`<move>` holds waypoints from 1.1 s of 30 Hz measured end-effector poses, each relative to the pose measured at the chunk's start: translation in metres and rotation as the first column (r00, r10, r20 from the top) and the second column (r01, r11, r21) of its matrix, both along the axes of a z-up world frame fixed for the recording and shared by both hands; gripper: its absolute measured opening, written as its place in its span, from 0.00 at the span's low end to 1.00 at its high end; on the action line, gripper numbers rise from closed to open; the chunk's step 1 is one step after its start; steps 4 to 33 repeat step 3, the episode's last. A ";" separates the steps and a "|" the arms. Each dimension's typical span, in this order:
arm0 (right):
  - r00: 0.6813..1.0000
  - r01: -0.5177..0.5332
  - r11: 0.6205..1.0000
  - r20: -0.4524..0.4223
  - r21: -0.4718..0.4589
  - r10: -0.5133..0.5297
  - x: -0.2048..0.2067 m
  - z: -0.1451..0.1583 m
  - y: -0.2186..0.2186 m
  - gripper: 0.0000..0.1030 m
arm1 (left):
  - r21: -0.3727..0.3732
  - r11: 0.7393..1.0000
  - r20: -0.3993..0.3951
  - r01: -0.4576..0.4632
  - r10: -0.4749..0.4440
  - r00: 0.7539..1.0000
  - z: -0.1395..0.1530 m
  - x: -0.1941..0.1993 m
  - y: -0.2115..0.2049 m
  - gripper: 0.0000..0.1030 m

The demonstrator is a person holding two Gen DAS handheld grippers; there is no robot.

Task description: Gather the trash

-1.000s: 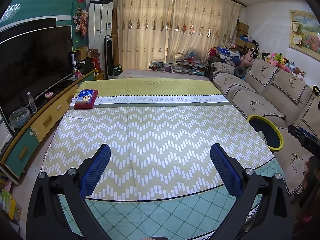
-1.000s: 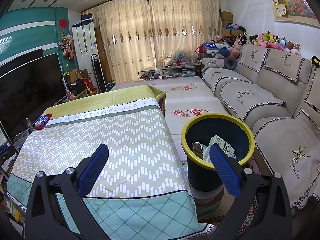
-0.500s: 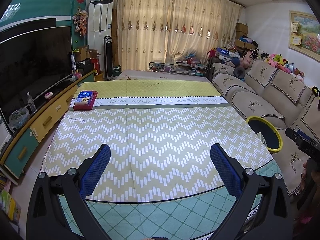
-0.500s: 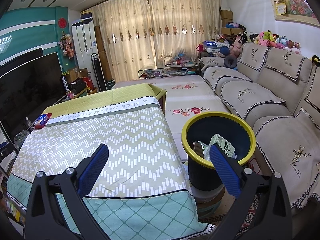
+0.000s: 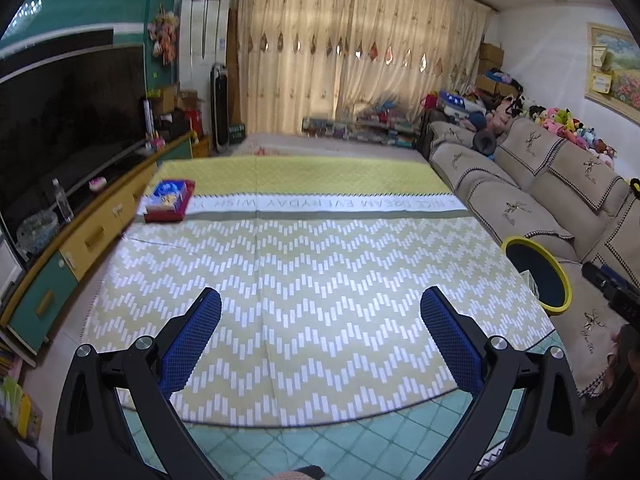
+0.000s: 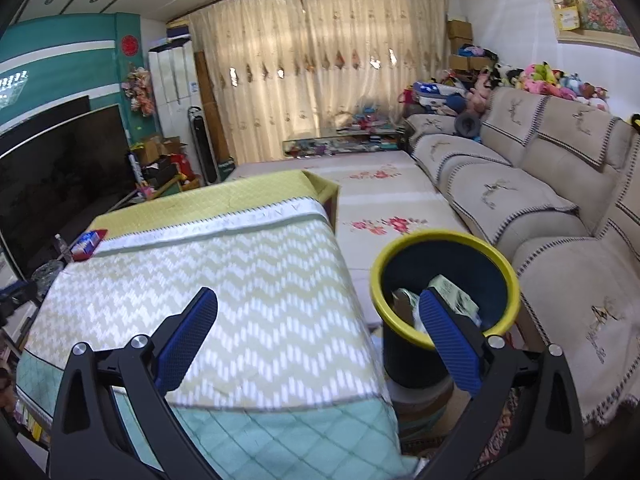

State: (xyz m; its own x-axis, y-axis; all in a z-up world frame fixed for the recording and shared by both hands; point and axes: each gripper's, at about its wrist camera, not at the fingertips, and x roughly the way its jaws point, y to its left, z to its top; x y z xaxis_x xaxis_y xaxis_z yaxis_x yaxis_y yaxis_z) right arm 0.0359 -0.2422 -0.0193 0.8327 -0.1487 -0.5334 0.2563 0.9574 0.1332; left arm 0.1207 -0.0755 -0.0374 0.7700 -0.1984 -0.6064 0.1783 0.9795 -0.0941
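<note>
A dark bin with a yellow rim (image 6: 442, 276) stands on the floor to the right of the table; it holds crumpled paper and packaging (image 6: 456, 300). The bin also shows in the left wrist view (image 5: 536, 274). My left gripper (image 5: 320, 340) is open and empty above the near part of the table (image 5: 320, 264). My right gripper (image 6: 318, 344) is open and empty, over the table's near right edge, its right finger in front of the bin. A red and blue box (image 5: 168, 200) lies at the table's far left corner.
The table carries a yellow zigzag cloth. A beige sofa (image 6: 560, 216) runs along the right, close behind the bin. A TV and low cabinet (image 5: 72, 224) line the left wall. The right gripper's body (image 5: 612, 292) shows at the right edge of the left wrist view.
Both grippers have stayed open. The right view has shifted a little, so the bin sits nearer the right finger. The left view has hardly changed.
</note>
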 end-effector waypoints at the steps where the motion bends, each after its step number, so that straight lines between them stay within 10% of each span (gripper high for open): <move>1: 1.000 -0.024 1.000 0.007 0.020 0.023 0.011 0.001 -0.001 0.93 | 0.004 1.000 -0.010 0.000 0.000 1.000 -0.003 0.009 0.002 0.95; 33: 0.999 -0.045 0.998 0.005 0.041 0.045 0.032 0.001 -0.001 0.93 | 0.019 1.000 -0.029 -0.018 0.018 0.999 -0.012 0.035 0.008 0.95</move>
